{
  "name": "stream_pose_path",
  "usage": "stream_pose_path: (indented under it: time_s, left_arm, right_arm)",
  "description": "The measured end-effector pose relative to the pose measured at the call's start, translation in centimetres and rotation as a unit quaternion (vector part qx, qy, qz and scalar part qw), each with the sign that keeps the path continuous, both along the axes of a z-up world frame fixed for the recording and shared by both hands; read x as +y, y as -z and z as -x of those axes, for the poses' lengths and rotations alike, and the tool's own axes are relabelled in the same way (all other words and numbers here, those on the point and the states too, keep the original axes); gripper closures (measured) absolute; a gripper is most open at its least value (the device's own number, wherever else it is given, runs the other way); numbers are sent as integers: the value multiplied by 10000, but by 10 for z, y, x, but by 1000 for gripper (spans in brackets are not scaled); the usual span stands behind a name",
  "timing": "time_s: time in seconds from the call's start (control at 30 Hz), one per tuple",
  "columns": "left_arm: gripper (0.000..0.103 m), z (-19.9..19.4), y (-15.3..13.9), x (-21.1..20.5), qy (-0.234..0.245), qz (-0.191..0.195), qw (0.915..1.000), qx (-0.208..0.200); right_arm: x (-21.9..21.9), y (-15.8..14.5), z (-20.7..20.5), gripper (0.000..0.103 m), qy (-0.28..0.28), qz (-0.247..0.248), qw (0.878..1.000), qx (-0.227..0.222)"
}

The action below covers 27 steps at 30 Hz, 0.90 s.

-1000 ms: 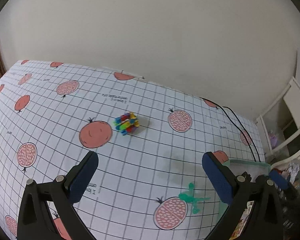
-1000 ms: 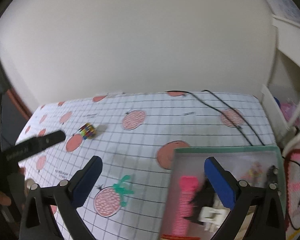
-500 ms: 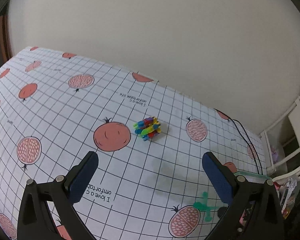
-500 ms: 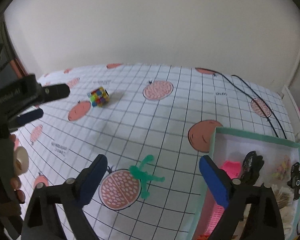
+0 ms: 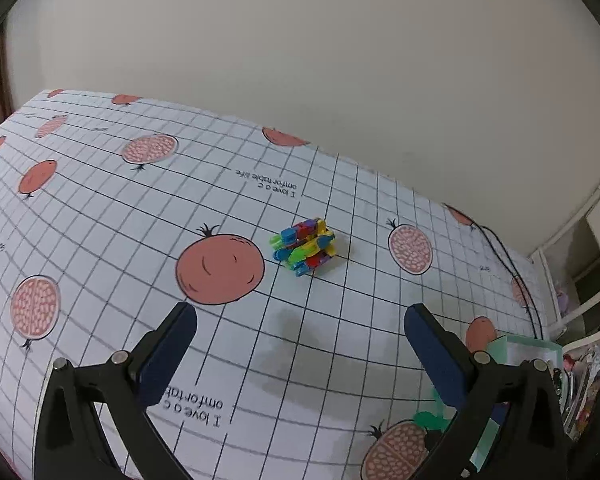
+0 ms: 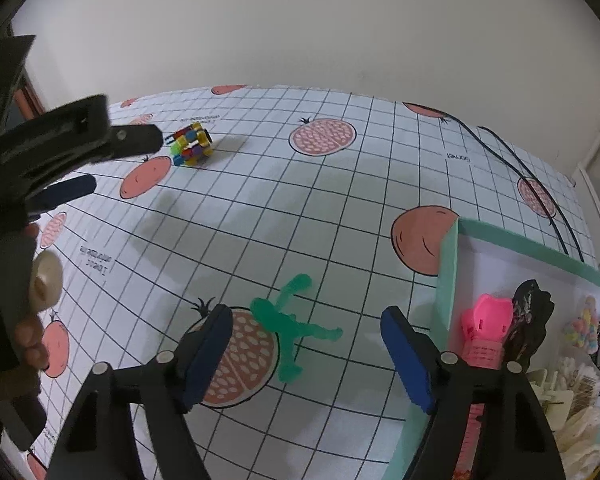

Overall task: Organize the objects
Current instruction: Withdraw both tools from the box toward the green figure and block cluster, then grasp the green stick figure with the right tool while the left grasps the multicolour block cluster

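Note:
A multicoloured block toy (image 5: 304,246) lies on the gridded pomegranate tablecloth (image 5: 100,220), ahead of my left gripper (image 5: 300,340), which is open and holds nothing. The right wrist view shows the same toy (image 6: 191,145) just past the left gripper (image 6: 124,164). A green rubbery figure (image 6: 292,326) lies flat between the fingers of my right gripper (image 6: 306,340). Its jaws are closing, and the pads stand apart from the figure on both sides. In the left wrist view the figure (image 5: 428,420) peeks out beside the right finger.
A mint-green box (image 6: 448,272) at the right holds a pink toy (image 6: 486,328), a black toy (image 6: 530,312) and several small items. A black cable (image 6: 540,184) runs across the far right of the cloth. A white shelf (image 5: 596,240) stands beyond the table's right end.
My right gripper came down and left from over the box to straddle the green figure, and its jaws narrowed. My left gripper sank toward the multicoloured toy, still open.

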<state>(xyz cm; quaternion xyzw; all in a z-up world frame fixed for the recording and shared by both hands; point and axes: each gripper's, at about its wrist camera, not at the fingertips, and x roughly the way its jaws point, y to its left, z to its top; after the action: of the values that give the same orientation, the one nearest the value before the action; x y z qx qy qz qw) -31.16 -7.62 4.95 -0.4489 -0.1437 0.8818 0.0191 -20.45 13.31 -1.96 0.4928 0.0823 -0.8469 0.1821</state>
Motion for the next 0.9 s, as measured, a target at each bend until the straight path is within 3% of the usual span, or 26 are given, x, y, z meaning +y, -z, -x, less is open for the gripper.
stream_pose_path:
  time_s: [0.17, 0.43, 0.6, 0.9]
  left_arm:
    - [0, 22, 14, -2, -70, -205, 9996, -186]
    - [0, 49, 24, 12, 90, 429, 9987, -259]
    - [1, 58, 22, 8, 109, 330, 9991, -225]
    - [19, 66, 28, 10, 116, 166, 9990, -399]
  right_arm:
    - [2, 3, 2, 29, 11, -45, 10000, -50]
    - [-1, 9, 3, 41, -50, -43, 9999, -103]
    - [-2, 8, 2, 48, -103, -29, 9999, -119]
    - [-8, 5, -1, 60, -235, -136, 9996, -77]
